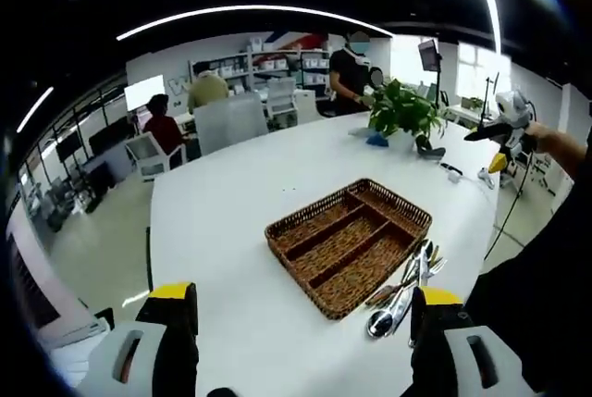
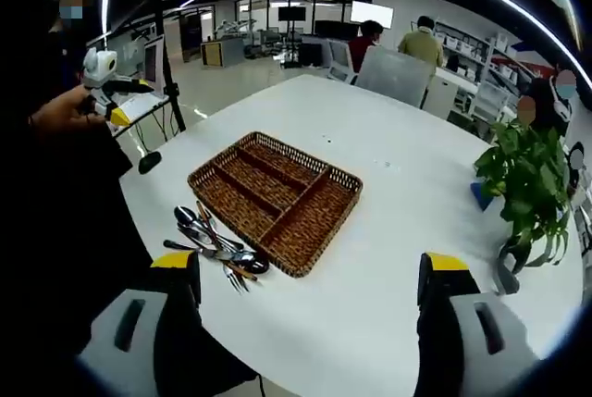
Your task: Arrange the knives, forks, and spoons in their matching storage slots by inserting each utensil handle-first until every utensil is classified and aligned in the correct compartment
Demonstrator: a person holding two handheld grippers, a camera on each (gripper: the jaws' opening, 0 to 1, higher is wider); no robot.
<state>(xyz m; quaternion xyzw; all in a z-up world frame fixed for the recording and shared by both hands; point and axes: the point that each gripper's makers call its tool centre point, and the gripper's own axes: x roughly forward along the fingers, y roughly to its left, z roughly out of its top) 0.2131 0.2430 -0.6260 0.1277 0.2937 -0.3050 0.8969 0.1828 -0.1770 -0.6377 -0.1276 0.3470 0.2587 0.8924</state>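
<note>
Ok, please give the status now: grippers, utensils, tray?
Both grippers open, holding nothing. Utensils piled on table beside wicker tray. Tray compartments bare. Nothing blocking.

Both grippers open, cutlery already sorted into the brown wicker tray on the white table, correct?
Not quite: the metal cutlery lies in a pile on the white table beside the brown wicker tray, whose compartments are empty, as the right gripper view shows. Both grippers are open.

A wicker tray [image 2: 277, 195] sat mid-table [image 2: 398, 175] — its compartments bare. The utensils [image 2: 215, 245] lay heaped on the table just beside one corner; a potted plant [image 2: 529, 184] stood well apart, near the table's edge.
</note>
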